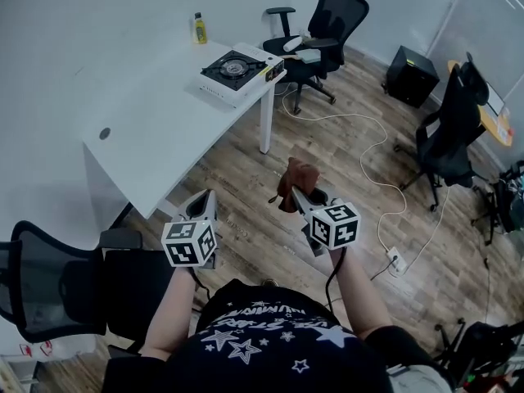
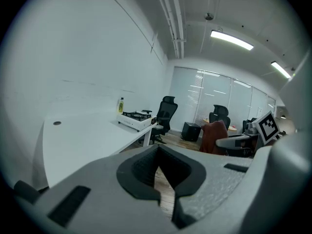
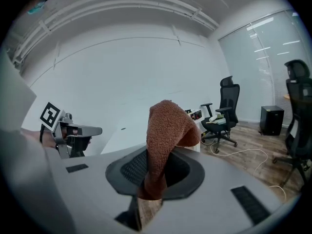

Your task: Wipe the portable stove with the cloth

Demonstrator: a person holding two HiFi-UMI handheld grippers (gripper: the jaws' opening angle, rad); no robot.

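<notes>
The portable stove (image 1: 237, 68) sits at the far end of the white table (image 1: 155, 129), well away from both grippers; it also shows in the left gripper view as a small white stove (image 2: 136, 117). My right gripper (image 1: 296, 195) is shut on a brown cloth (image 1: 296, 180) and is held over the floor, away from the table. In the right gripper view the cloth (image 3: 163, 140) stands up between the jaws and hides most of the stove. My left gripper (image 1: 201, 206) is beside it, shut and empty, its pads (image 2: 146, 172) meeting.
A yellow bottle (image 1: 199, 29) stands behind the stove. Black office chairs are at the table's far end (image 1: 327, 23), at the right (image 1: 449, 137) and at the near left (image 1: 57, 289). A white cable (image 1: 385, 178) runs across the wooden floor to a power strip (image 1: 396, 260).
</notes>
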